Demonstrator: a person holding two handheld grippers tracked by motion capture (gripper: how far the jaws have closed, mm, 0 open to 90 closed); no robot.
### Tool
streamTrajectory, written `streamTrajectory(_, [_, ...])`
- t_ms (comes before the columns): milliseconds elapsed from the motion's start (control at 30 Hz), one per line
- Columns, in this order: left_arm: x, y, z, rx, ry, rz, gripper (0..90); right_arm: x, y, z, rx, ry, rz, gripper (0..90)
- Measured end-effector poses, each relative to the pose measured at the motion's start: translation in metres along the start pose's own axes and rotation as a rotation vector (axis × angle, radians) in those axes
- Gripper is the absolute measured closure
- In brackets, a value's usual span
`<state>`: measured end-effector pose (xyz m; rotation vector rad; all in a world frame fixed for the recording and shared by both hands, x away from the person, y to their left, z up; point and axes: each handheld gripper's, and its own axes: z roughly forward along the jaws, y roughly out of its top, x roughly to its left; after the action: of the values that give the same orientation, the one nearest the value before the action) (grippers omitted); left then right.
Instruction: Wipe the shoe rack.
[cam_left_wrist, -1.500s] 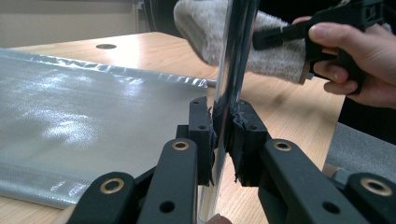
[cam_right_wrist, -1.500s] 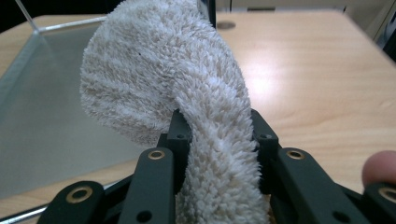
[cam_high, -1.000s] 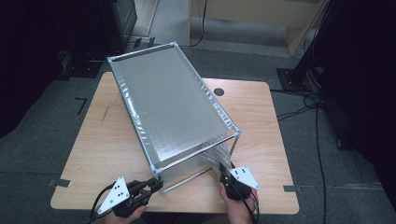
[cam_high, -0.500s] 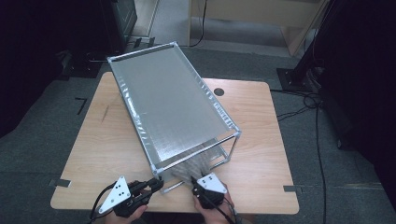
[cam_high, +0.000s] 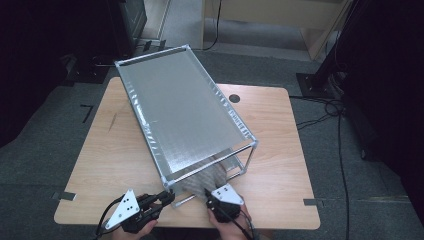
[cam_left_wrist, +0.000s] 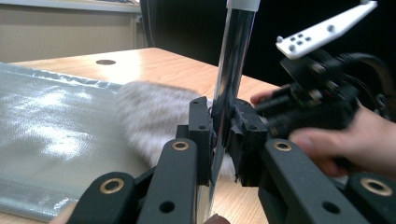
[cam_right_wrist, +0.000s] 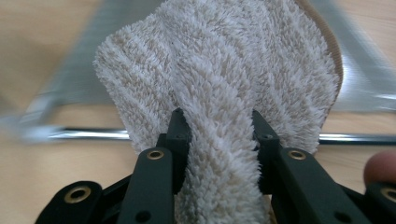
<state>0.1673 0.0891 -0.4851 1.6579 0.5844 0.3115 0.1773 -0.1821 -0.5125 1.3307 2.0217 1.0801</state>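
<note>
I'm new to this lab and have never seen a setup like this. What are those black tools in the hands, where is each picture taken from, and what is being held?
No robot here: a person holds a hand tool with two black fingers in each hand. The high view looks down on a wooden table bearing a metal rack with a silvery fabric shelf. The other two pictures come from cameras riding on each tool, looking along its fingers. The left gripper is clamped on the rack's upright chrome post at the near corner, seemingly steadying it. The right gripper pinches a fluffy cream towel, which lies at the rack's open end, under the top shelf. In the high view, the left gripper shows at the left.
</note>
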Motion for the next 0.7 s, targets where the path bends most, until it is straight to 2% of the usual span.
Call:
streamTrajectory(67, [0.000,0.000,0.000,-0.001,0.000,-0.002,80.4,-0.022,0.000,0.002,0.000,-0.057,0.033,68.3])
streamTrajectory(133, [0.000,0.000,0.001,-0.002,0.000,-0.004,80.4,-0.036,0.000,0.005,0.002,-0.078,0.067,67.7])
streamTrajectory(167, [0.000,0.000,0.001,-0.002,0.000,-0.004,80.4,-0.044,0.001,0.005,0.001,-0.080,0.105,66.8])
streamTrajectory(267, [0.000,0.000,0.001,-0.002,0.000,-0.005,80.3,-0.052,0.003,0.003,-0.004,-0.074,0.097,58.3])
streamTrajectory(367, [0.000,0.000,0.000,-0.001,-0.001,-0.009,79.9,-0.055,0.004,-0.006,-0.045,-0.114,0.074,38.8])
streamTrajectory(400, [0.000,0.000,0.000,-0.002,-0.003,-0.015,79.6,-0.054,0.005,-0.008,-0.048,-0.117,0.079,35.8])
streamTrajectory(467, [0.001,0.001,-0.001,-0.002,-0.007,-0.021,79.2,-0.057,0.006,-0.011,-0.047,-0.093,0.070,31.4])
streamTrajectory(633, [0.001,0.001,-0.001,-0.001,-0.006,-0.022,79.3,-0.054,0.001,-0.007,0.029,-0.025,0.047,34.5])
streamTrajectory(667, [0.001,0.001,-0.001,0.000,-0.005,-0.019,79.5,-0.053,0.000,-0.005,0.043,-0.017,0.038,40.3])
streamTrajectory(700, [0.001,0.001,-0.001,0.002,-0.005,-0.019,79.7,-0.049,-0.002,-0.001,0.080,0.005,0.022,50.0])
